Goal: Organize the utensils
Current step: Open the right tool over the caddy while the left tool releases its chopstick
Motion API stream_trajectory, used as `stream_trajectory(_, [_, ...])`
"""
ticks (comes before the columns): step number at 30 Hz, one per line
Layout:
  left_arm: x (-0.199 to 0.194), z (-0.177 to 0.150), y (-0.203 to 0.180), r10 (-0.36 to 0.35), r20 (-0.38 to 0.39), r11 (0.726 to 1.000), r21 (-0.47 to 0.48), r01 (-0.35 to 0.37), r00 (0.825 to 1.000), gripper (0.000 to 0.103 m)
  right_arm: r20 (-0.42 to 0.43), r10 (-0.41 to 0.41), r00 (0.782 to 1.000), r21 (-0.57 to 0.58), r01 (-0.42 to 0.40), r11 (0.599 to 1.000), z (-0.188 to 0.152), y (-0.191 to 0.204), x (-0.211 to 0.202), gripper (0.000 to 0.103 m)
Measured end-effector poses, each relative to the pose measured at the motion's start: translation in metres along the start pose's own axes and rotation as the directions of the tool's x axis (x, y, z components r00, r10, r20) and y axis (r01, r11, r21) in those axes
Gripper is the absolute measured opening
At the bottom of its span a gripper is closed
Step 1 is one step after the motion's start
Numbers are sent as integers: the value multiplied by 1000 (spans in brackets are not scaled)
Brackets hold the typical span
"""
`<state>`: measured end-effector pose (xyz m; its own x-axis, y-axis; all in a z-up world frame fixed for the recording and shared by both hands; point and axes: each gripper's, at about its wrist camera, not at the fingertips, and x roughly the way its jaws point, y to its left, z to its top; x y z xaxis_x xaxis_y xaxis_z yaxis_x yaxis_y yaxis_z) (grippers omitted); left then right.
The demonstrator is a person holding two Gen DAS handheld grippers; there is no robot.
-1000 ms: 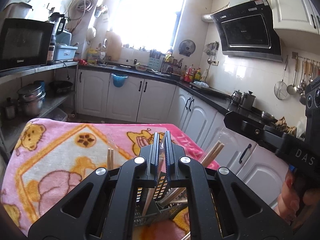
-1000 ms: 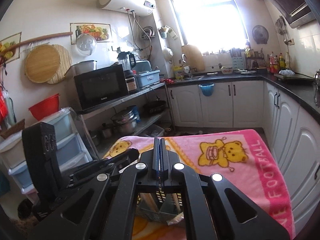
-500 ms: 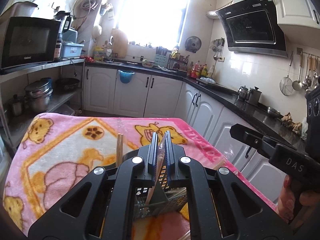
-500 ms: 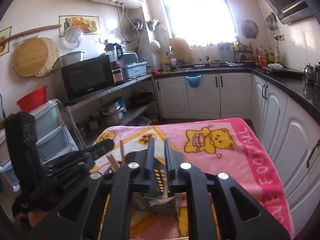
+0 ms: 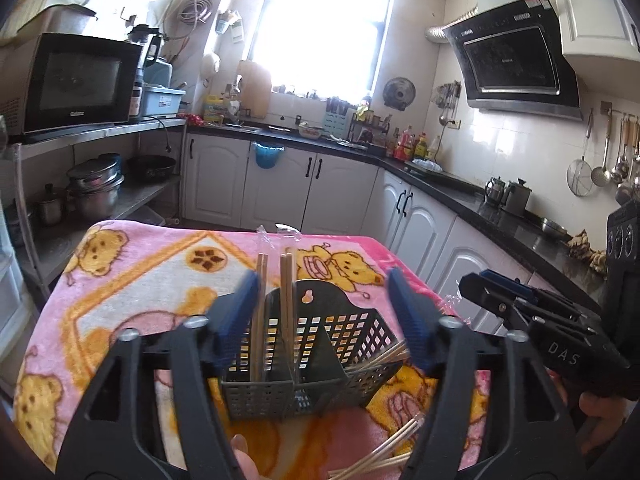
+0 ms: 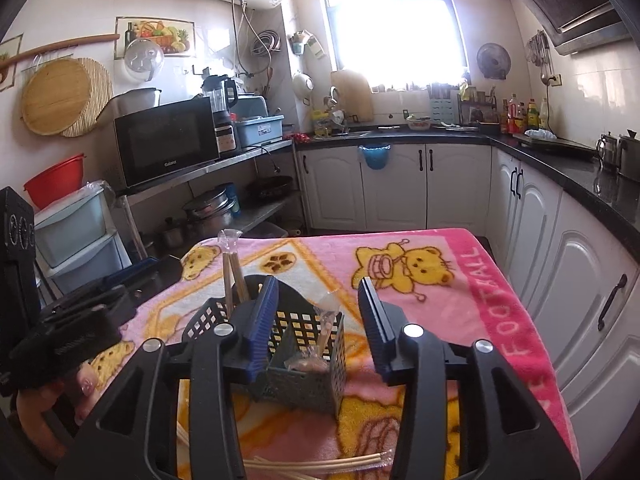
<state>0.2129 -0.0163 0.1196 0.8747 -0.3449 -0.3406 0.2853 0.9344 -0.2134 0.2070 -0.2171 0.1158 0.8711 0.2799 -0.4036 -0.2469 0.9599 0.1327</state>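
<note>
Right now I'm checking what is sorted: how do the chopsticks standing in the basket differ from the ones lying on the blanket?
The chopsticks in the basket stand nearly upright in a compartment of the grey basket, while the loose chopsticks lie nearly flat on the pink blanket. The standing ones are at the basket's left side in the left wrist view; the loose ones lie in front of it, nearest the cameras. Both are pale wooden sticks.

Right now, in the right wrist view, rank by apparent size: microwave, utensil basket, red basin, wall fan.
1. Utensil basket, though nearness to the camera inflates it.
2. Microwave, close to the basket in apparent size.
3. Red basin, partly hidden.
4. Wall fan.
</note>
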Motion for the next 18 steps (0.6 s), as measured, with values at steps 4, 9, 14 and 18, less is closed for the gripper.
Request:
stream_trajectory(4, [-4, -2, 2, 8, -11, 1000, -5, -8, 1000, 77, 3, -1, 1000, 8, 0, 1000, -3, -1, -5, 55])
stream_trajectory(9, [-10, -6, 6, 16, -18, 1000, -15, -16, 1000, 91, -11, -5, 1000, 12, 5, 1000, -10, -5, -12, 59])
stream_trajectory(14, [-18, -13, 8, 22, -21, 1000, -19, -23, 1000, 92, -21, -14, 1000, 7, 14, 1000, -18, -5, -19, 62])
stream_trajectory(18, [-23, -20, 12, 28, -28, 999, -31, -29, 999, 92, -27, -14, 1000, 5, 14, 1000, -22, -4, -24, 64])
